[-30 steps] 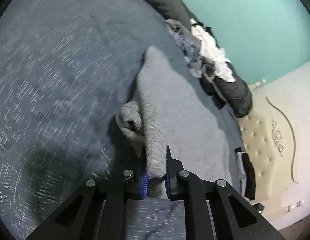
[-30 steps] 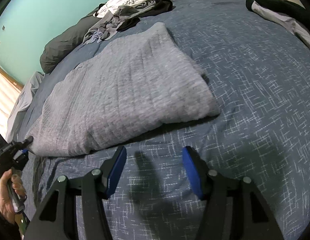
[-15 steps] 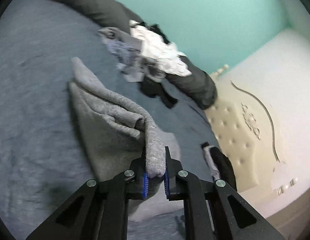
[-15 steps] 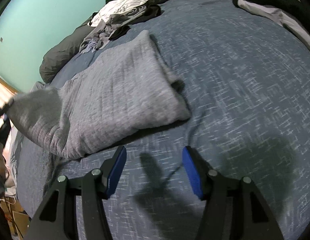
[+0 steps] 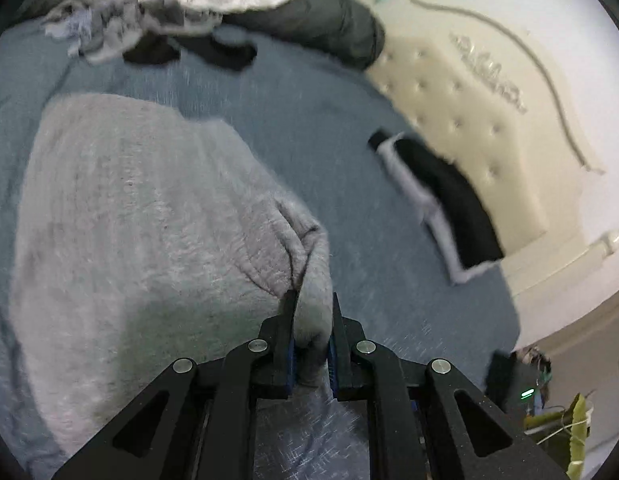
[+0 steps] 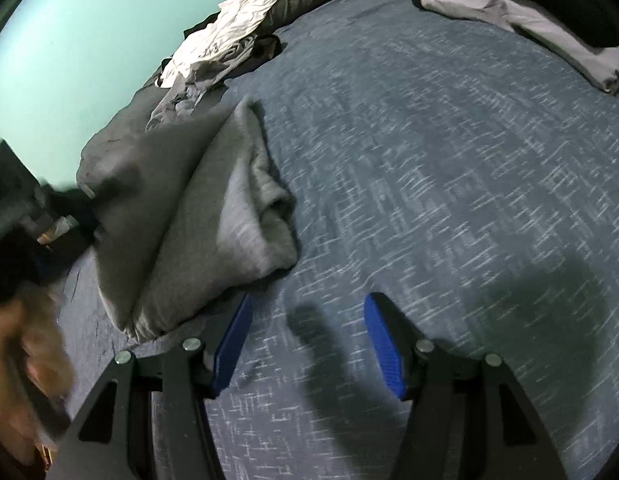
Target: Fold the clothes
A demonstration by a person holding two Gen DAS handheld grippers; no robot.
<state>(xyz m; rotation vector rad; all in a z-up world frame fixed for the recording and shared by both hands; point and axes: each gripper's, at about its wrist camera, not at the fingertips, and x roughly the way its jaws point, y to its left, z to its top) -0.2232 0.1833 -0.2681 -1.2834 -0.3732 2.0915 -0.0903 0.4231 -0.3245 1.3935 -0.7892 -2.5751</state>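
Left wrist view: the left tool (image 5: pixel 311 320) is nearly closed, its pads pinching a bunched edge of the grey garment (image 5: pixel 129 216). A second ago that edge hung as a narrow rope straight ahead of the tool, with the rest of the cloth trailing away over the bed (image 5: pixel 309 112). Now the main body of the garment lies spread ahead and to the left of the tool, and the held edge rises in a short hump right at the fingertips. The background has swung too: the tufted headboard (image 5: pixel 469 120) and a black-and-grey folded item (image 5: pixel 441 196) now sit ahead to the right, and the heap of unfolded clothes (image 5: pixel 169 4) lies far ahead. The picture is smeared, which fits a fast sweep. In my judgement the held edge is being carried across the garment to lay one half over the other.

Right wrist view: the right tool (image 6: pixel 307 344) stands about half open with nothing between its blue pads, only bed cover below it. The garment (image 6: pixel 213 220) is just ahead and to the left of it, its near corner close to the left pad. Earlier it lay as a flat sheet there; now its left part is lifted into a dark tilted flap over the lower layer. A blurred hand (image 6: pixel 25 360) shows at the far left.

The fold looks roughly halfway over; the flap must yet come down and the left tool let go.
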